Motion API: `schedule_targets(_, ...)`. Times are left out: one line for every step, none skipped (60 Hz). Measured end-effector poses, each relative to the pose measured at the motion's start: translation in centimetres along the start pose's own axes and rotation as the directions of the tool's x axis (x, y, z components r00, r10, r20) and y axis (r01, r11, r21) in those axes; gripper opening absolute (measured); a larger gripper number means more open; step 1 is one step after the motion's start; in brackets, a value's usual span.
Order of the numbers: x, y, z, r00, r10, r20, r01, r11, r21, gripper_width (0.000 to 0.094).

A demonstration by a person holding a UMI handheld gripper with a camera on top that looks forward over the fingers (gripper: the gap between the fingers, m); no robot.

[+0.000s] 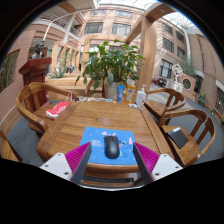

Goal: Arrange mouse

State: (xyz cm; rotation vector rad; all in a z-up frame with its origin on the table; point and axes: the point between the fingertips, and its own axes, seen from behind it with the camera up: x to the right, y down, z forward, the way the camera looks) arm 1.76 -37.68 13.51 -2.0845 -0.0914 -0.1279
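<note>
Gripper view: gripper (111, 163) spread wide, holding nothing, mouse (111, 147) on blue mat (92, 139) just ahead between the 2 fingers, so I'd go straight in and pinch its sides evenly.

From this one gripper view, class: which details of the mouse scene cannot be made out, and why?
- Mouse: buttons, wheel and any cable too small to tell.
- Blue mouse mat: near edge cut off behind the fingers.
- Bottle by the plant: label too small.
- Table: legs hidden.

No text, label, brand, number or sign can be read on anything here.
</note>
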Motion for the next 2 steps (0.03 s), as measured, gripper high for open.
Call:
schedule_targets(0.00, -0.02, -0.02, 1.000, 0.000, 0.000, 0.000, 1.000, 0.001, 0.0852)
schedule_targets(-0.01, 0.00, -0.04, 1.000, -0.001, 0.001, 0.001, 1.000, 0.001, 0.0853)
